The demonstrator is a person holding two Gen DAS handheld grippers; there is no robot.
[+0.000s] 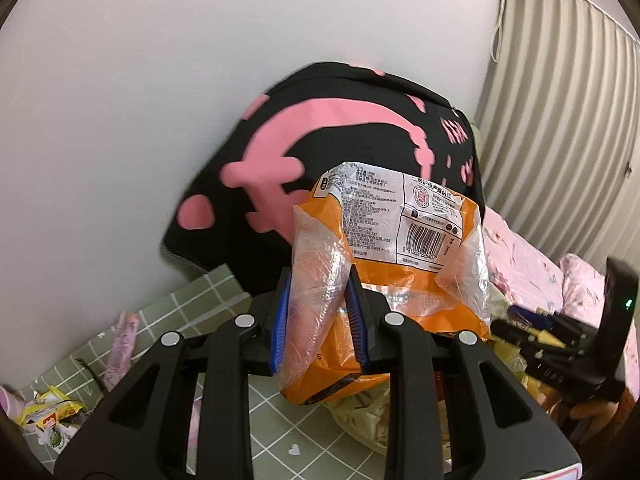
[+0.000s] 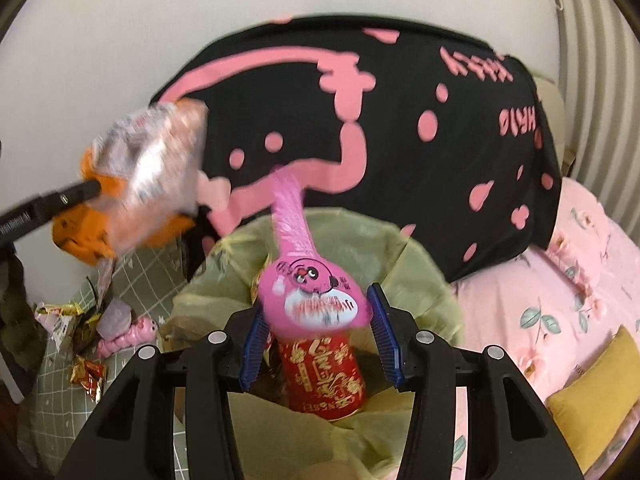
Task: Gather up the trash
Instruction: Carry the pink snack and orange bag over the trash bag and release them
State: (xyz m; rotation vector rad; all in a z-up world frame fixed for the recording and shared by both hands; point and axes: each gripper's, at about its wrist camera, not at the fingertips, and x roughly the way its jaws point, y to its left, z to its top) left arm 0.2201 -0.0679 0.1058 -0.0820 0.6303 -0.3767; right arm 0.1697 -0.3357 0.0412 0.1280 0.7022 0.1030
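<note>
My left gripper [image 1: 319, 280] is shut on an orange snack bag [image 1: 400, 232] with a white barcode label, pinching its clear plastic side. In the right wrist view the same bag [image 2: 140, 176] hangs blurred at the left, level with the bin's far rim. My right gripper [image 2: 316, 300] holds a puffy pink wrapper [image 2: 312, 292] between its blue pads, and its long tail points away from me. It hovers over a bin with a yellow-green liner [image 2: 420, 264], where a red can [image 2: 320, 376] stands. The right gripper's body [image 1: 560, 340] shows at the right of the left wrist view.
Several loose wrappers [image 2: 80, 320] lie on a green grid mat [image 1: 192, 304] left of the bin. A black cloth with pink print [image 2: 400, 120] drapes behind it against the white wall. A pink floral bed [image 2: 560, 300] with a yellow cushion [image 2: 592, 400] lies to the right.
</note>
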